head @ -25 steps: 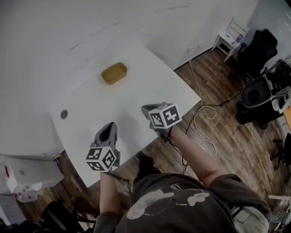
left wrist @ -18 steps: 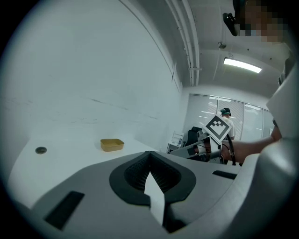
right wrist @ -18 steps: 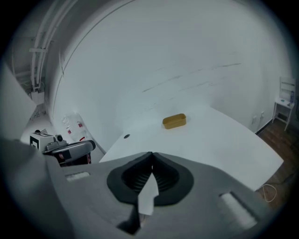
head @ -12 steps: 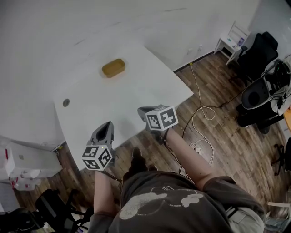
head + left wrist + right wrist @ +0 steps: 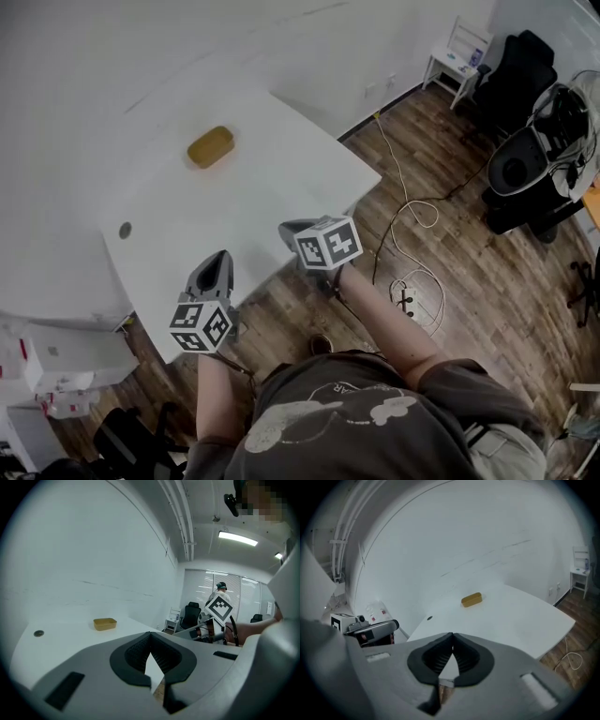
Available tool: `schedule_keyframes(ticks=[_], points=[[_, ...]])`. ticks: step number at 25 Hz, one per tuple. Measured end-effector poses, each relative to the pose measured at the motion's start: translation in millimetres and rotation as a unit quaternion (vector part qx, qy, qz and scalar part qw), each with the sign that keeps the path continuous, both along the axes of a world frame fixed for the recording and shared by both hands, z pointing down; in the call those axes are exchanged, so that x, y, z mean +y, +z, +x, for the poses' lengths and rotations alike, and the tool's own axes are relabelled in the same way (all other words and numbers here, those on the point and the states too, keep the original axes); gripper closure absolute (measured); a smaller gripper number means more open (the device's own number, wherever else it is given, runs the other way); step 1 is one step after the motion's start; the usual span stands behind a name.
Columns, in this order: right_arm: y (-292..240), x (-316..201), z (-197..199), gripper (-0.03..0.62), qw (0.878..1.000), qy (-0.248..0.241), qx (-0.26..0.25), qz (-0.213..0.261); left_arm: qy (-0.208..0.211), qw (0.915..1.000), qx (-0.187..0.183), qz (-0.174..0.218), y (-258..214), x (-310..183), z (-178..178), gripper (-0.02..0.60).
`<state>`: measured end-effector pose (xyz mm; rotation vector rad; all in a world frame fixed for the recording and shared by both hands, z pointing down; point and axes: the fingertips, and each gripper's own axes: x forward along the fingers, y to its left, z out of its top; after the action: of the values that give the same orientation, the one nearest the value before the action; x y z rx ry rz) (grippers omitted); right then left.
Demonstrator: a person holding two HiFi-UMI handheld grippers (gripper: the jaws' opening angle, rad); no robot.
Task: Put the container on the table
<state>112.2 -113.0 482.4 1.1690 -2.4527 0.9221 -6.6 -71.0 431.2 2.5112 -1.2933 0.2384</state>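
The mustard-yellow container [image 5: 210,147] sits open side up on the white table [image 5: 253,211], toward the far side by the wall, well apart from both grippers; the left gripper [image 5: 220,258] and right gripper [image 5: 287,228] are at the table's near edge, pointing across it; the left jaws are closed tip to tip with nothing between them, and the container lies beyond them to the left; the right jaws are likewise closed and empty, the container ahead, slightly right of their tips.
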Motion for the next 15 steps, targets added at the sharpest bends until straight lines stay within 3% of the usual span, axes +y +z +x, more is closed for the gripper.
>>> schedule_keyframes(ticks=[6, 15], points=[[3.3, 4.8, -0.7, 0.595, 1.000, 0.011, 0.001, -0.006, 0.005, 0.9999, 0.008, -0.010, 11.5, 12.7, -2.6, 0.584], [-9.7, 37.8, -40.0, 0.595, 1.000, 0.015, 0.020, 0.005, 0.003, 0.9998, 0.019, -0.011, 7.9, 49.1, -47.9, 0.584]])
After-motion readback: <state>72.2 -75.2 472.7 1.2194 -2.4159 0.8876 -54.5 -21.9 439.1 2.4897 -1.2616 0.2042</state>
